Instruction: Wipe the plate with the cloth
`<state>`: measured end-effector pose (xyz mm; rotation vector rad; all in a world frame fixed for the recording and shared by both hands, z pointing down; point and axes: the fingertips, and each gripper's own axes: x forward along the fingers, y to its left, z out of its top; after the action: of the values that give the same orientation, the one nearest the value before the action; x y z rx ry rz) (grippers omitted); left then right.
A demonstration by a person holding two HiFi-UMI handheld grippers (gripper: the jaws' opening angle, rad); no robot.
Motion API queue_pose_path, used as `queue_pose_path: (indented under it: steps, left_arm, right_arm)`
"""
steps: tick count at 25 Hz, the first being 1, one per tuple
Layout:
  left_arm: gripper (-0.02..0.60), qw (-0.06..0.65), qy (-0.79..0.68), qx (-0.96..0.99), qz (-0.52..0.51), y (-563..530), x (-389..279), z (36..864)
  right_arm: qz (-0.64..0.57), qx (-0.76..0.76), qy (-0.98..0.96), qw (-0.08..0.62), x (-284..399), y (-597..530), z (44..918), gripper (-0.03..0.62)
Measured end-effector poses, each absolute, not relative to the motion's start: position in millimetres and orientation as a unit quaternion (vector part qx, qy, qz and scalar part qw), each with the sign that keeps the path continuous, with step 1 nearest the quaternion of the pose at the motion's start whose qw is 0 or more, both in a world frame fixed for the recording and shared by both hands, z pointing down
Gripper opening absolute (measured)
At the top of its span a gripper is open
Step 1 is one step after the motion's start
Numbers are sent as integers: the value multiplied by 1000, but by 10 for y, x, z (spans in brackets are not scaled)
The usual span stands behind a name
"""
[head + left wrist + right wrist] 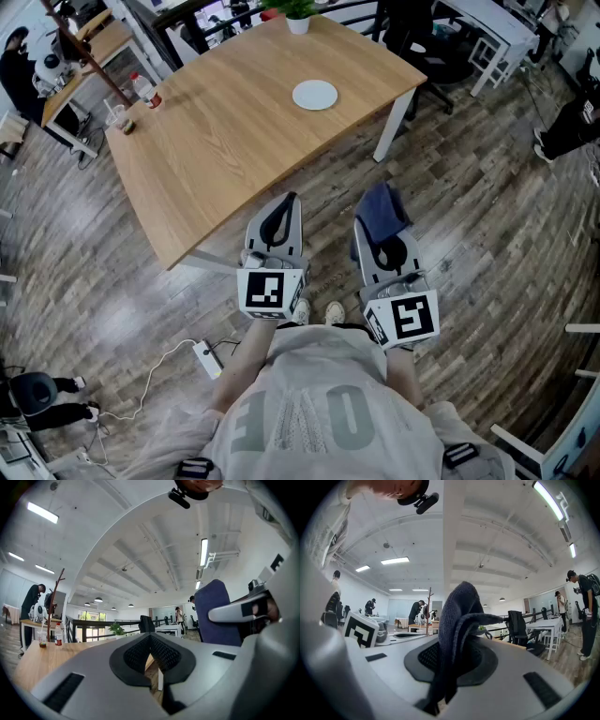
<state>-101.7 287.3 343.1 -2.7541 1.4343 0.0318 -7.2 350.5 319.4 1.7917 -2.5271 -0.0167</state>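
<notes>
In the head view we hold both grippers low in the frame, over the grey-brown wooden plank floor (469, 187), just before the near edge of the large light wooden table (216, 159). The left gripper (281, 214), at lower centre, has its two jaws pressed fully together, with nothing between them; its own view shows only a thin slit under the black pads (135, 656). The right gripper (387, 242), just to the right of it, has its jaws closed on the dark blue knitted cloth (381, 212), which stands up from the tips in a bunched fold. The small round white plate (315, 95) lies on the table at upper centre of the frame, well apart from both grippers. A clear plastic bottle with a red label (143, 89) stands near the table's upper left edge, and a green plant in a white pot (298, 17) at its top edge.
</notes>
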Motion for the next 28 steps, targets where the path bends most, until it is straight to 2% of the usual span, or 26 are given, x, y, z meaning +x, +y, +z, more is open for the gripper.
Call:
queue_pose_path:
  steps: [3, 8, 17, 28]
  left_arm:
    - [5, 59, 453, -889, -17, 2790, -1136, 3418]
    - [5, 87, 460, -883, -13, 2845, -1200, 3263]
    - [5, 85, 489, -868, -8, 2826, -1333, 3163]
    - [5, 92, 503, -859, -14, 2934, -1009, 3195]
  right_arm:
    - [-15, 583, -812, 26, -154, 3395, 3234, 58]
    - [-17, 573, -819, 17, -205, 3372, 3260, 58]
    - [-19, 564, -825, 8, -241, 3278, 3267, 58]
    - [-13, 548, -836, 5, 151, 3300, 3360, 58]
